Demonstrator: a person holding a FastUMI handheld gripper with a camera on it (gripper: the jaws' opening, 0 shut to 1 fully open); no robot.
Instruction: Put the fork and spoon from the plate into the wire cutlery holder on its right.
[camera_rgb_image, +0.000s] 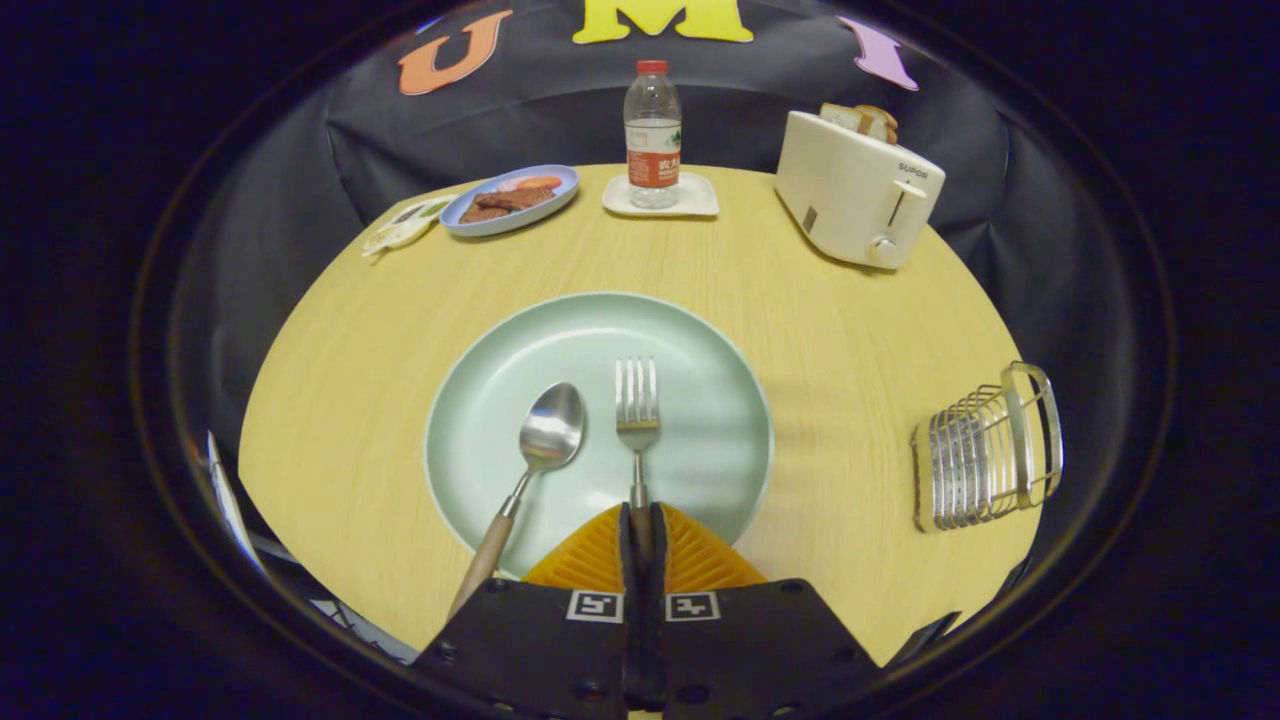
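A pale green plate (700, 350) lies on the wooden table just ahead of my fingers. On it rests a metal fork (637, 405), tines pointing away, its handle running back between my two fingers. My gripper (641, 520) is shut on the fork's handle at the plate's near rim. Left of the fork lies a spoon (545, 440) with a wooden handle that slants off the plate's near edge. The wire cutlery holder (985, 450) stands to the right of the plate, near the table's right edge.
At the back of the table stand a white toaster (855, 190) with bread in it, a water bottle (652, 135) on a small white tray, and a blue plate (510, 200) of food with a packet beside it.
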